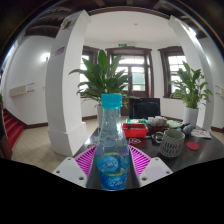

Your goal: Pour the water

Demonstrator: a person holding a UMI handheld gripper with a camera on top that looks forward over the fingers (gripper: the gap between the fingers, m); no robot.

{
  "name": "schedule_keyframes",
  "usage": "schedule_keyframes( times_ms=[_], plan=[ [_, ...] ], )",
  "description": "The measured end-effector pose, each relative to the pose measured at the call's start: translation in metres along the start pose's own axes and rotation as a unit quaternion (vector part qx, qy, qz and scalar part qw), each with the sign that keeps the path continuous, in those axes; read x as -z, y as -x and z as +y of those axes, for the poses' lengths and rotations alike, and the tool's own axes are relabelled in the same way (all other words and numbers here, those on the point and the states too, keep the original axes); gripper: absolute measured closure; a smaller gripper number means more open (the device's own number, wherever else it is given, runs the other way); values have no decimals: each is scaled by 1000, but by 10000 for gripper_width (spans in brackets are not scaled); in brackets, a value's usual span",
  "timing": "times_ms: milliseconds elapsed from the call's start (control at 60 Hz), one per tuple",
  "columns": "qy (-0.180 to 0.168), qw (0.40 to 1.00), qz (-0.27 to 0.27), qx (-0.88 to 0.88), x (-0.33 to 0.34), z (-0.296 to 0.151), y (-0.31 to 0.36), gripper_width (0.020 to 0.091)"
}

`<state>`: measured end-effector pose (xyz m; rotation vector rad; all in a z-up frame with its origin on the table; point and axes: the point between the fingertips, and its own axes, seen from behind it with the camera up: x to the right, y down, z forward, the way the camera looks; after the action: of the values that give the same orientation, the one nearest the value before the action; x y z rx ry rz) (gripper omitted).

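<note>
Gripper (113,168) is seen closed on a water bottle (112,145): both pink-padded fingers (85,158) are pressed against the bottle's lower body, one on each side, no gap seen on either side. Bottle is held upright between the fingers, base hidden down by the fingertips.

Bottle: clear plastic, ribbed body, light-blue cap (112,100) still on, blue label band low on the body. Water level cannot be told.

Just beyond the bottle, a red-and-white box (135,128) is seen on a dark table (205,150). Further to the right on the same table: a grey-green ribbed cup (172,143), a small teapot-like vessel (159,124) behind it, and a few smaller items too small to identify.

Behind the table, a large leafy potted plant (100,75) is placed directly behind the bottle's cap; a second potted plant (190,90) is set in a white pot well to the right. A white pillar (68,85) is seen left of the bottle, dark-framed windows (135,70) on the far wall.
</note>
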<state>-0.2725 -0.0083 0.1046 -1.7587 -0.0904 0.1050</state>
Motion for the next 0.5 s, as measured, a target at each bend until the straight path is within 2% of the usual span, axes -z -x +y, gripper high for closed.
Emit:
schedule_keyframes(
  times_ms=[117, 133, 150, 383, 500],
  plan=[
    [-8, 1000, -8, 12, -1, 0, 1, 678],
    [-10, 1000, -6, 11, -2, 0, 1, 662],
    [-10, 1000, -5, 9, -2, 0, 0, 708],
    [-14, 1000, -7, -14, -2, 1, -4, 710],
    [-5, 994, -7, -110, -16, -11, -15, 709]
  ],
)
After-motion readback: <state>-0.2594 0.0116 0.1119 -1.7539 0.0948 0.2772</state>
